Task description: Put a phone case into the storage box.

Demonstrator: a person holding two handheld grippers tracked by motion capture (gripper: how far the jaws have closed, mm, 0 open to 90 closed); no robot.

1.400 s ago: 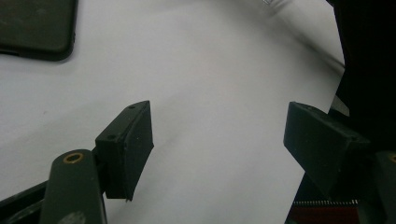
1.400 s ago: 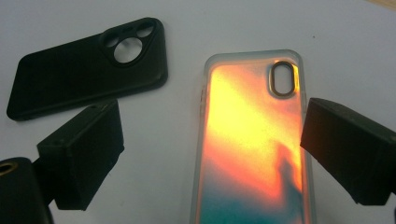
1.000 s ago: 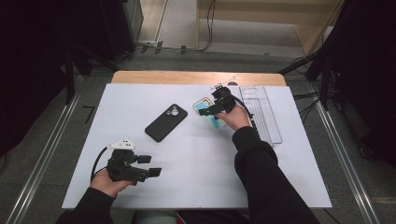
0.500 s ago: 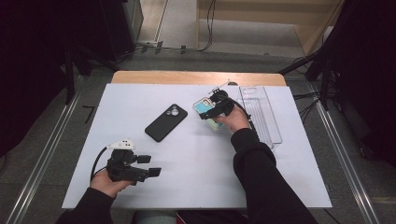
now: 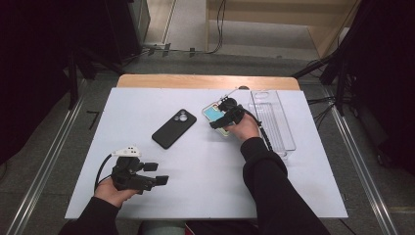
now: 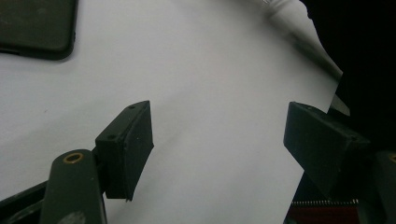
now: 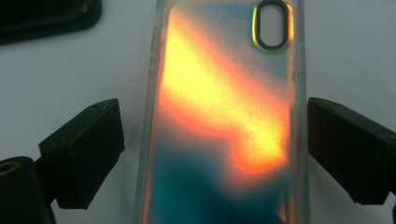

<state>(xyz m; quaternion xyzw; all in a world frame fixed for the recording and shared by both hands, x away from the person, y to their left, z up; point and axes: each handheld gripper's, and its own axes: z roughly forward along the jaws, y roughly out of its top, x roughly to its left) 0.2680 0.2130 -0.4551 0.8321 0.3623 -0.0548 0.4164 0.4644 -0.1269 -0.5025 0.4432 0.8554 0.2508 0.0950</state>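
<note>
In the high view the right gripper (image 5: 221, 121) and its hand cover most of the iridescent phone case (image 5: 214, 113), so only its far end shows; the case lies flat on the white counter (image 5: 205, 161), toward the far edge and right of centre. In the right gripper view the case (image 7: 224, 116) is cut off at the bottom, glowing orange over teal with an oval camera cutout; no writing can be read on it. The right jaws stand wide open, one on each side of the case, neither clearly touching it. Beside it, near the right edge, lies a clear case (image 5: 273, 122). A black phone (image 5: 174, 128) lies near the counter's middle. The left gripper (image 5: 159, 174) rests near the front left corner, its jaws wide open over bare counter, holding nothing.
</note>
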